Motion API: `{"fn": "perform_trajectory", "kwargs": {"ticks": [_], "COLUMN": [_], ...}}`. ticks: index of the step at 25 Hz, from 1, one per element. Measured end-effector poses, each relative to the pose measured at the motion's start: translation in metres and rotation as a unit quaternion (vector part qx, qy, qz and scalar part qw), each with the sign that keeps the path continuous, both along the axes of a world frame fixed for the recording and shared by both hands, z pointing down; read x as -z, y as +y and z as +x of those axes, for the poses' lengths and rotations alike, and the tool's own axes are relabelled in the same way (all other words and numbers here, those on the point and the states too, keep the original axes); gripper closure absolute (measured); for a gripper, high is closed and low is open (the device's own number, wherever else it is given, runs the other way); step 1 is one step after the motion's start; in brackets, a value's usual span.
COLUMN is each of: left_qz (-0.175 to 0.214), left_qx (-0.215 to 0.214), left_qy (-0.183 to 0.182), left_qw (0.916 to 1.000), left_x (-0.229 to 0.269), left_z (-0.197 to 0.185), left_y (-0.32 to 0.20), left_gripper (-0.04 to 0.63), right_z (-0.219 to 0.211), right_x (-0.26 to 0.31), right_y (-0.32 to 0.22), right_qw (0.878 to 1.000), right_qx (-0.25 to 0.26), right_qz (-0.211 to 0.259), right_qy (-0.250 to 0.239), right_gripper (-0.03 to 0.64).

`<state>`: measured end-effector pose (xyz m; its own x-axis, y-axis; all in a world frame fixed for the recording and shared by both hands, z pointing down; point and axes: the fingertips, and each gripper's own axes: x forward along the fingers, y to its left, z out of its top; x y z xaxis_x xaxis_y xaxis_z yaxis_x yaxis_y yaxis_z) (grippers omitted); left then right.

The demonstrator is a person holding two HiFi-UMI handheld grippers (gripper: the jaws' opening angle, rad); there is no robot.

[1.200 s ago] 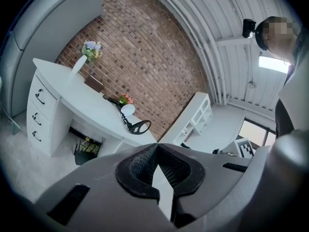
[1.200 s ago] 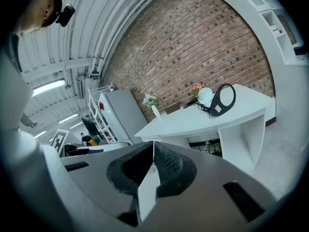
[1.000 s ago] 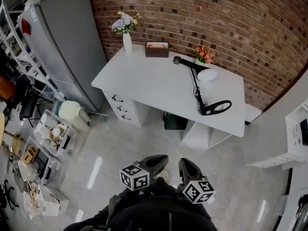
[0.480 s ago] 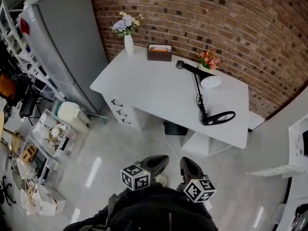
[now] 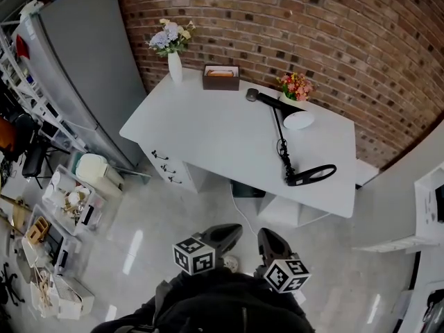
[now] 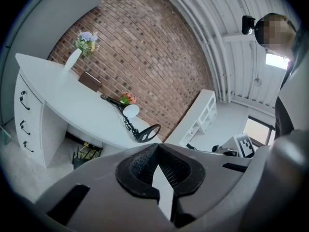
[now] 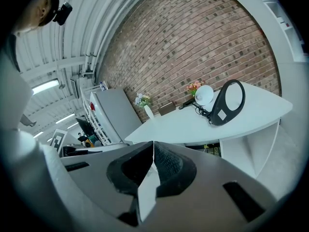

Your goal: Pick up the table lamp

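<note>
The table lamp is black, with a ring-shaped base near the desk's front right edge, a jointed arm and a white round head. It stands on the white desk. Both grippers hover over the floor well short of the desk, close to my body. My left gripper is shut with nothing in it, and so is the right gripper. In the left gripper view the lamp appears far ahead beyond the shut gripper. The right gripper view shows the lamp beyond its shut gripper.
On the desk's far side stand a white vase of flowers, a brown box and a small flower pot. A grey cabinet and floor bins are left; white shelves right. Cables lie under the desk.
The desk and lamp sit slightly lower and larger in the head view, as I have come nearer. Both grippers keep their place in the picture and stay shut.
</note>
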<state>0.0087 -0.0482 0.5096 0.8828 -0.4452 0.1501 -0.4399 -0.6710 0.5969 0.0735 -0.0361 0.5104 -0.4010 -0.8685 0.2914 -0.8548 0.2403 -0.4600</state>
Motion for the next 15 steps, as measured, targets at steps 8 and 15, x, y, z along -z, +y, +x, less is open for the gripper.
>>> {"fn": "perform_trajectory", "kwargs": {"ticks": [8,15], "left_qz": [-0.011,-0.008], "left_qx": [-0.009,-0.003], "left_qy": [-0.003,-0.007], "left_qw": [0.9999,0.9999], "left_x": [-0.002,0.001], "left_z": [0.003,-0.001], "left_y": [0.009,0.012], "left_gripper": [0.588,0.588], "right_z": [0.001,-0.003], "right_x": [0.000,-0.004], "right_y": [0.007,0.012], "right_qw": [1.000,1.000], "right_qx": [-0.013,-0.011], "right_qz": [0.001,-0.001], "right_qy": [-0.011,-0.020], "right_gripper": [0.605,0.605]}}
